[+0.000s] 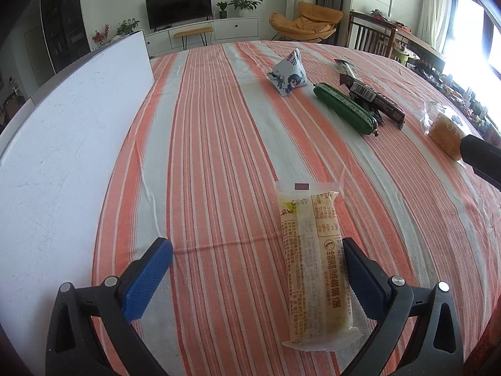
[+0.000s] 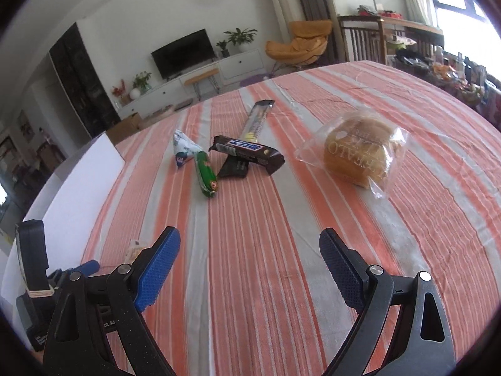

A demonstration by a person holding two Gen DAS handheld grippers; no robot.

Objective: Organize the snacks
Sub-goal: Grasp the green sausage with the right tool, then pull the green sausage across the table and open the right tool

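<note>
On striped tablecloth (image 1: 219,156), scattered snacks (image 2: 247,153).

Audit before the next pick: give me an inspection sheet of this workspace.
Surface: striped tablecloth, orange and grey, lightly creased; white board along its left side.
Job's things: pale long snack pack lying flat between the left tool's fingers, untouched; triangular pouch, green sausage stick and dark chocolate bar clustered; a long clear-wrapped stick behind them; bagged bun apart on the right.
Clutter: nothing seen.
Grippers: left tool open; right tool open, empty.
Cables: nothing seen.
Surroundings: television, plants, orange chair, bright window.
</note>
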